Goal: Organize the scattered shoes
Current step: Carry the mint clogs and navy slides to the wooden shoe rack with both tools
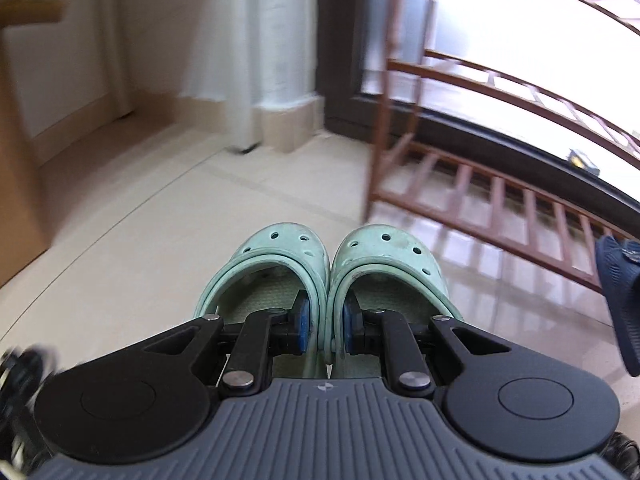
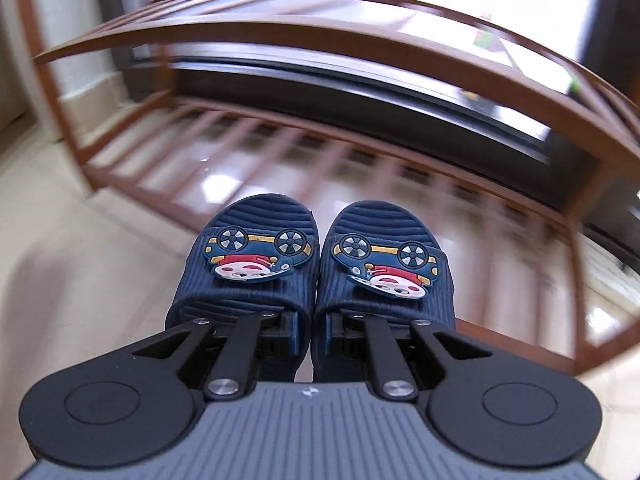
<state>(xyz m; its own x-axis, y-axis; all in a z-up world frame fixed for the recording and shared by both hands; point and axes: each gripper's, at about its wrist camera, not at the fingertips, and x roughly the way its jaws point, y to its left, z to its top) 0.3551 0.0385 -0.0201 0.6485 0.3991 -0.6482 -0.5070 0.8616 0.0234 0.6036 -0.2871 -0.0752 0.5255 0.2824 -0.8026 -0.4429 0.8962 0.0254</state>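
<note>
My left gripper [image 1: 325, 322] is shut on a pair of mint green clogs [image 1: 384, 268], pinching their two inner walls together, one finger inside each clog. The clogs hang above the pale floor, toes pointing away. My right gripper [image 2: 312, 330] is shut on a pair of navy slides with cartoon car badges [image 2: 256, 256], gripped by their inner sides, toes toward the brown wooden shoe rack [image 2: 320, 136]. One navy slide [image 1: 618, 300] shows at the right edge of the left wrist view.
The slatted shoe rack [image 1: 500, 204] stands against a dark-framed glass door, with its lower shelf bare. A white curtain [image 1: 248, 40] and a beige skirting lie to its left. A wooden panel [image 1: 16, 184] is at the far left. Glossy tile floor lies in front.
</note>
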